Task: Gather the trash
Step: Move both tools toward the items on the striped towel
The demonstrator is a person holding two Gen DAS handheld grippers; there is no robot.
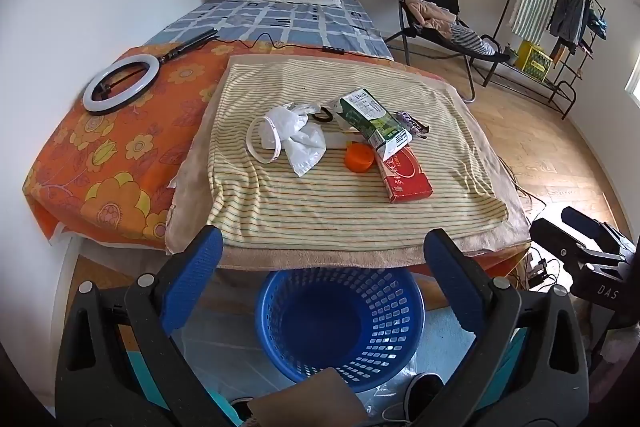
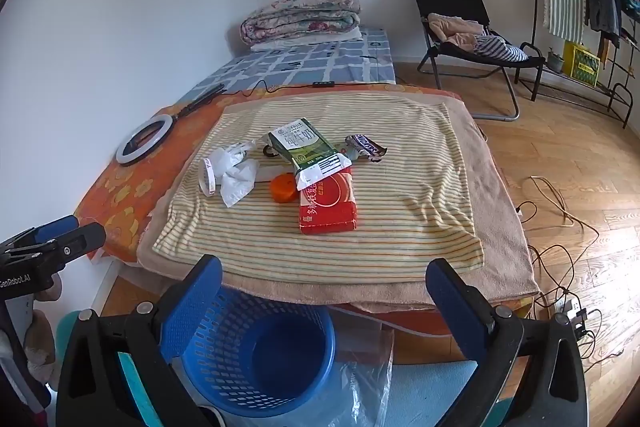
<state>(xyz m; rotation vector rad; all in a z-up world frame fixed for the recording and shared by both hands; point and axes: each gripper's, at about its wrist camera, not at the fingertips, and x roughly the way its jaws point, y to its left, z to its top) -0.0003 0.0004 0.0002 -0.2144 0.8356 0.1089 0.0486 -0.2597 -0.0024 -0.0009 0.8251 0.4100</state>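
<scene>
Both grippers — left gripper (image 1: 322, 247) and right gripper (image 2: 324, 277) — hang wide and empty; the trash (image 1: 344, 135) lies at twelve o'clock on the bed's striped towel (image 1: 360, 211), the blue basket (image 1: 340, 323) waiting below to catch it.

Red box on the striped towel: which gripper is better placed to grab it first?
Probably the right. The right gripper is open and empty, with the red box almost straight ahead. From the left gripper, also open, the box sits off to the right.
</scene>
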